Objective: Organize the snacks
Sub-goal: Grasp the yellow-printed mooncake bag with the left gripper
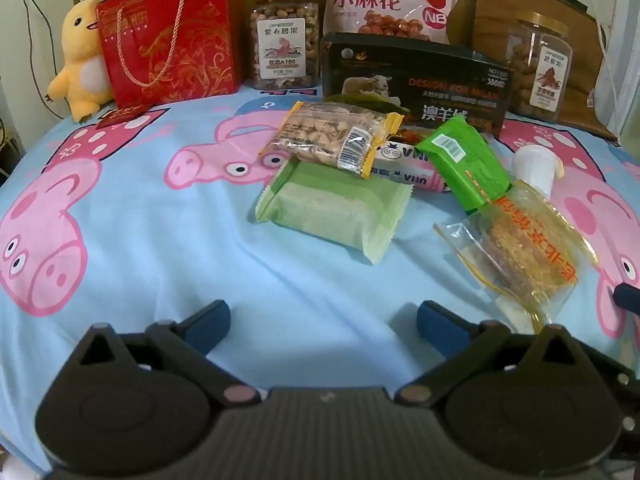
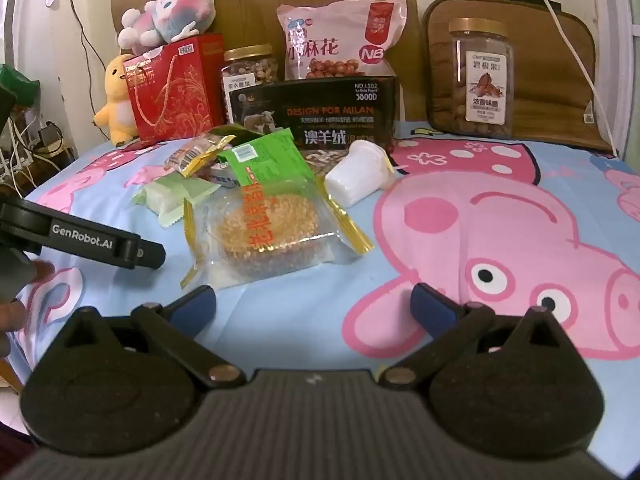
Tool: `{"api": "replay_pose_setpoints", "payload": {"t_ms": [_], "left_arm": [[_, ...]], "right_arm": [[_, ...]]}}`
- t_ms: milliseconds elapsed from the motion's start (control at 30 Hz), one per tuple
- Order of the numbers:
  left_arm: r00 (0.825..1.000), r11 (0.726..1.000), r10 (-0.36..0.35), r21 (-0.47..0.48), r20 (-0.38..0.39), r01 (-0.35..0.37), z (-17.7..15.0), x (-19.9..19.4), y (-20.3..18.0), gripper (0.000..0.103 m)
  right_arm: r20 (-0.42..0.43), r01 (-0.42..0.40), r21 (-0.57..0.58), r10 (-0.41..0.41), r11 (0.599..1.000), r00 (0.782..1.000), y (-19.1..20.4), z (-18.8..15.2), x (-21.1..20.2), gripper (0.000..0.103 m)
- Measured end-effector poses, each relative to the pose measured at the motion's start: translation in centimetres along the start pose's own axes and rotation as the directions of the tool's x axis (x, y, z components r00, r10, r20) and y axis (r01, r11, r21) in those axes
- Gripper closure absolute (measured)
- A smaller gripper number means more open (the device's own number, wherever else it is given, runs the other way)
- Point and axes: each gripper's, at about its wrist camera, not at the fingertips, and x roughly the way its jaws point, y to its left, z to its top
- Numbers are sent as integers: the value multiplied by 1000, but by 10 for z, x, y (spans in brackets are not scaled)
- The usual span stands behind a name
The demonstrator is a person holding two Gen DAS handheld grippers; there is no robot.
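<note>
Evidently nothing is gripped: the left gripper and right gripper are held spread above the bedsheet, short of the loose snack packets piled against the black box.

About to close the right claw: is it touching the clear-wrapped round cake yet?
Apart. The right wrist view shows bare sheet between the open right claw and the clear-wrapped round cake.

Home bedroom: cartoon bedsheet, plush toys.
</note>
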Motion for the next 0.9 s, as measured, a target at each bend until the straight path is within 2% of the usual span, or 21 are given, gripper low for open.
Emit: {"api": "replay_pose_setpoints", "payload": {"t_ms": [100,300,367,400,433,500,567,633,700,733,767,800,833,867,900], "left_arm": [[1000,1000,-9,9,6,9,-1,-1,1,0],[996,995,-77,63,35,74,-11,-17,9,0],[991,991,-127,37,43,125,-9,-21,14,2],[985,987,-162,27,53,161,-9,-27,17,4],[979,981,-195,25,55,194,-7,-29,18,10],[954,956,-293,2,58,294,5,-34,17,15],[916,916,-398,-34,49,400,15,-32,15,24],[868,865,-496,-86,8,495,28,-22,9,30],[835,830,-550,-127,-21,543,34,-12,1,34],[822,817,-568,-153,-37,557,38,-4,-4,37],[814,808,-578,-169,-48,564,38,2,-7,43],[806,801,-589,-184,-65,570,40,8,-11,48],[801,798,-593,-192,-84,571,39,15,-13,61],[800,799,-593,-191,-95,570,36,15,-14,66],[810,809,-580,-170,-81,563,35,13,-16,66]], "right_arm": [[-6,-20,2,20,1000,1000,-2,3,-1,0],[70,-82,30,79,996,994,-30,6,-26,0],[83,-95,77,88,993,993,-45,11,-29,2],[85,-102,105,93,989,992,-51,13,-27,7],[87,-118,138,106,983,991,-58,15,-25,10],[76,-161,202,149,966,986,-70,20,-16,27],[64,-203,234,194,951,979,-77,25,-5,37],[60,-221,249,212,943,975,-79,27,6,42],[50,-238,274,233,932,971,-81,29,16,49],[44,-255,291,253,922,966,-82,30,22,49],[35,-271,307,274,912,961,-86,31,26,50],[21,-277,318,286,907,958,-85,30,30,55],[11,-290,320,302,902,953,-83,29,32,59],[18,-315,317,327,894,945,-81,26,31,65],[12,-348,308,362,885,932,-77,25,30,72]]}}
